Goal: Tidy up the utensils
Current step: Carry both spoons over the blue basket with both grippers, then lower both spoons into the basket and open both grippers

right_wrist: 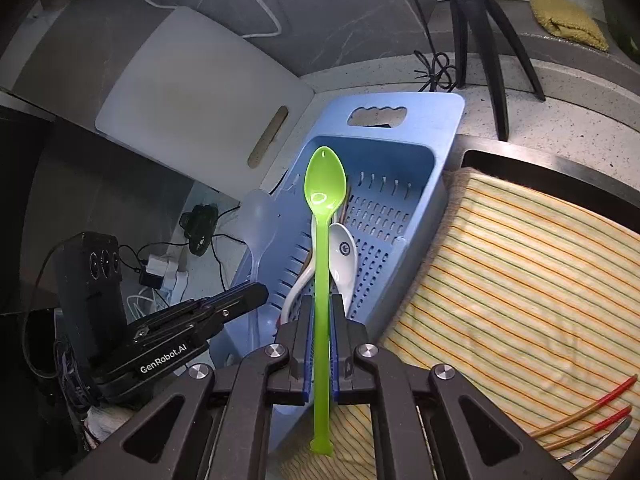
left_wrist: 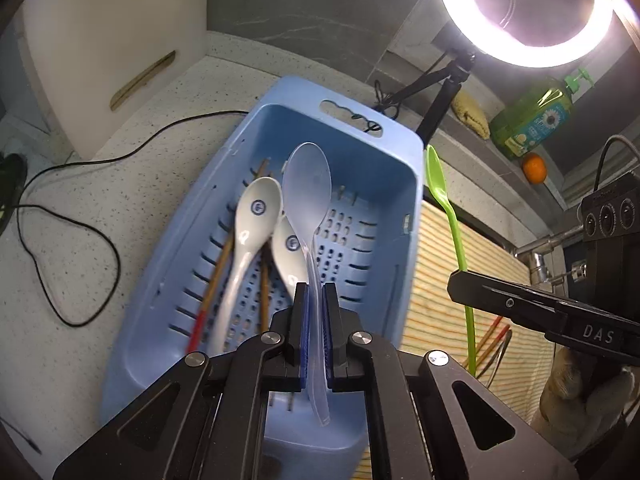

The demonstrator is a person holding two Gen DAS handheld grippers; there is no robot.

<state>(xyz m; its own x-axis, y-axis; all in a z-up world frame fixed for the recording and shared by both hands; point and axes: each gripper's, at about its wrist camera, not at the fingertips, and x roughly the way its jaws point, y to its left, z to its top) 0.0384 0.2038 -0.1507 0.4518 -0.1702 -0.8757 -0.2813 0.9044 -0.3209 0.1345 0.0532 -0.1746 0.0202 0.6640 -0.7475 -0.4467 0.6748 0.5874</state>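
Left gripper [left_wrist: 315, 292] clamps the clear spoon [left_wrist: 308, 192] mid-handle; right gripper [right_wrist: 321, 304] clamps the green spoon [right_wrist: 324, 188] likewise.

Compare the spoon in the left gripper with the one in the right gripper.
The clear spoon is see-through and colourless with a broad bowl; the green spoon is opaque bright green with a narrower bowl. Both are plastic, clamped by the handle, the clear one in the left gripper, the green one in the right gripper.
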